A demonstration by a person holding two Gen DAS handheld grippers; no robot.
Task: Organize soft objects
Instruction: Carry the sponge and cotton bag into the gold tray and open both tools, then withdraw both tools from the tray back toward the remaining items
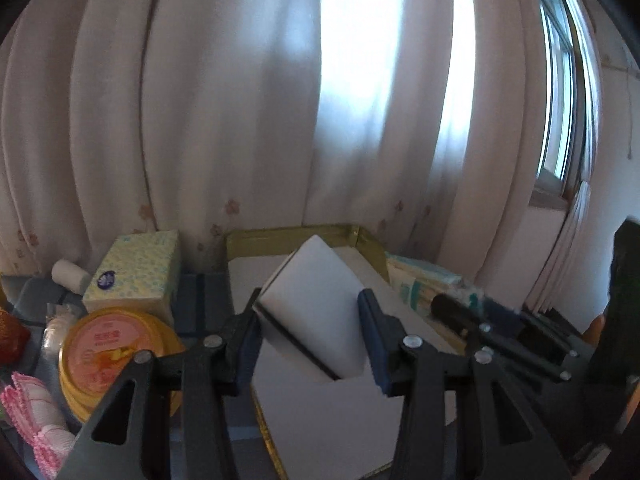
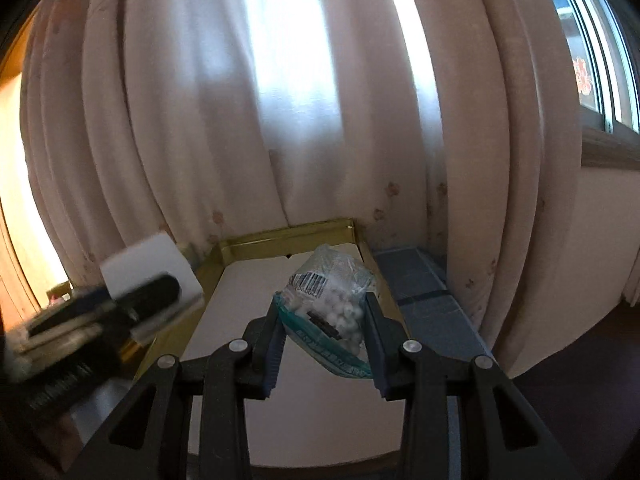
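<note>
Left wrist: left tongs pinch white sponge; right tongs pinch cotton-ball bag.

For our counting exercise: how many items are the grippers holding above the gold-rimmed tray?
2: a white foam block in the left gripper, and a clear bag of cotton balls in the right gripper.

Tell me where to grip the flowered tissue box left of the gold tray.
Grip the tissue box across its two long side walls, coming from above. It lies flat, top free; the yellow tin crowds its near end and the white roll its left, so a side approach looks blocked.
</note>
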